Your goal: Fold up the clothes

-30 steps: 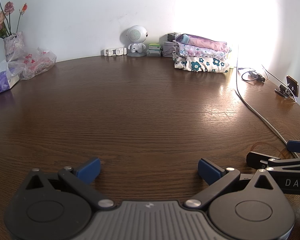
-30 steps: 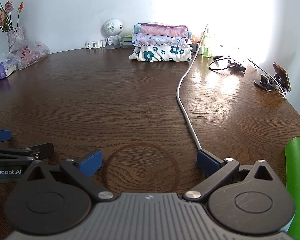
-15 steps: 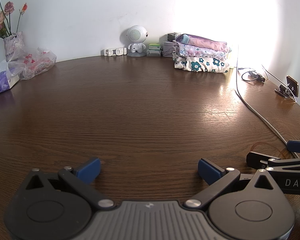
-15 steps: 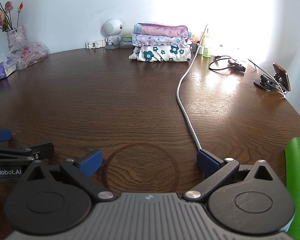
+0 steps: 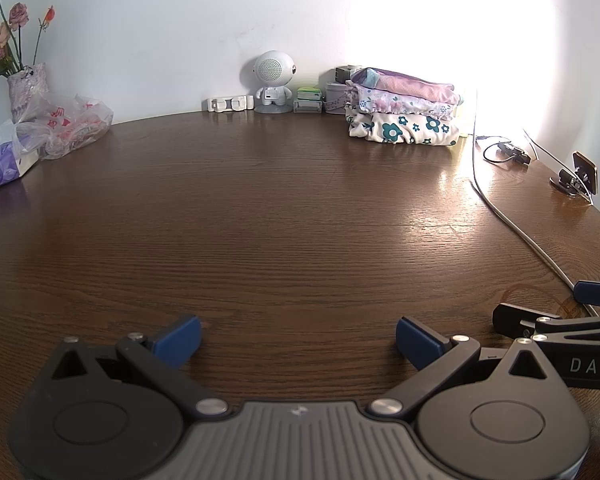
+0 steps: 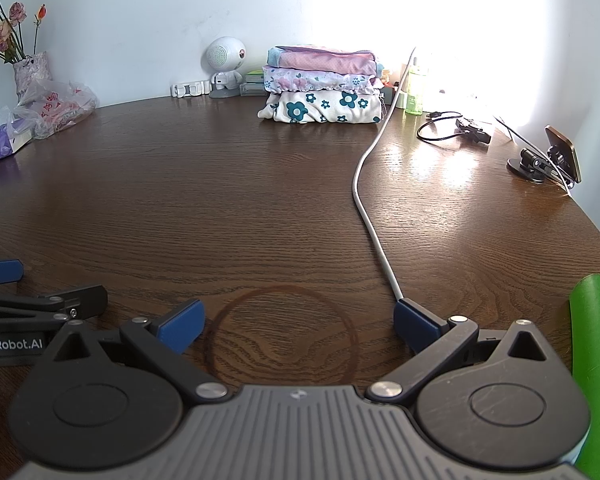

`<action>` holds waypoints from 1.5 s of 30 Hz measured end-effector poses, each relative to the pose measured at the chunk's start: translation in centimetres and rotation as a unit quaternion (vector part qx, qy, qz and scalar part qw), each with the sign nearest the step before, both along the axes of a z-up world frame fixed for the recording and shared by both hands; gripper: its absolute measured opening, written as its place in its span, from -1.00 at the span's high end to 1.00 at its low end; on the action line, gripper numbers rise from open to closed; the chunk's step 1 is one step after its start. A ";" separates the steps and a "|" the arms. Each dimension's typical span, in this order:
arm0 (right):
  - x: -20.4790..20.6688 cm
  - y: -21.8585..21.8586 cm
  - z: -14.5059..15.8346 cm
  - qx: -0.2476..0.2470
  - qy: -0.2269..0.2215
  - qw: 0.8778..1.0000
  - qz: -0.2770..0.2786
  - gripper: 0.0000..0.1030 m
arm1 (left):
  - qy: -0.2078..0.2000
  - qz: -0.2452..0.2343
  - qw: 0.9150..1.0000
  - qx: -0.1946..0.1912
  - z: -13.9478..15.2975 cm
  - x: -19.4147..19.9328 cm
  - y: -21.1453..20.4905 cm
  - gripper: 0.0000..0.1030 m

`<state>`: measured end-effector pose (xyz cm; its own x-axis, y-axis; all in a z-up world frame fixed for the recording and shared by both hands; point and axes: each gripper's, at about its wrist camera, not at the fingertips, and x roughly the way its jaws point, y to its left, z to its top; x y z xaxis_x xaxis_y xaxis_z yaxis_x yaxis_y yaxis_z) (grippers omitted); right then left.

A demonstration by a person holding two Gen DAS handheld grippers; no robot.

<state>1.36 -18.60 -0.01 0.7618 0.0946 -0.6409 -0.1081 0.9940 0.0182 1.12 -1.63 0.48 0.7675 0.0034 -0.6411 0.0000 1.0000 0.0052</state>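
A stack of three folded clothes (image 5: 404, 116) sits at the back of the brown wooden table (image 5: 284, 216); it also shows in the right wrist view (image 6: 324, 84). The top one is pink, the bottom one cream with teal flowers. My left gripper (image 5: 298, 336) is open and empty, low over the table's near part. My right gripper (image 6: 296, 322) is open and empty, over a dark ring mark (image 6: 282, 332) in the wood. Each gripper shows at the edge of the other's view. A green item (image 6: 598, 364) lies at the right edge; what it is I cannot tell.
A white cable (image 6: 370, 208) runs from the back to my right gripper's right finger. A small white robot figure (image 5: 272, 84), a vase of flowers (image 5: 24, 84), a plastic bag (image 5: 68, 124) and a tissue pack (image 5: 0, 168) line the back and left. A phone stand (image 6: 548, 156) is at right.
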 end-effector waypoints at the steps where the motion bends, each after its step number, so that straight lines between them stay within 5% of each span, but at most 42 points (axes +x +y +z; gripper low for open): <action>1: 0.0 0.0 0.0 0.000 0.000 1.000 0.000 -0.99 | 0.000 0.000 1.000 0.000 0.0 -0.1 0.1 -1.00; 45: 0.0 0.0 -0.2 -0.001 0.000 1.000 -0.001 -0.99 | 0.000 -0.002 1.000 0.000 -0.7 -2.2 2.4 -1.00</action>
<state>1.38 -18.58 -0.19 0.7616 0.0925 -0.6414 -0.1069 0.9941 0.0165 -1.06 0.74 -0.20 0.7680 0.0008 -0.6405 0.0035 1.0000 0.0055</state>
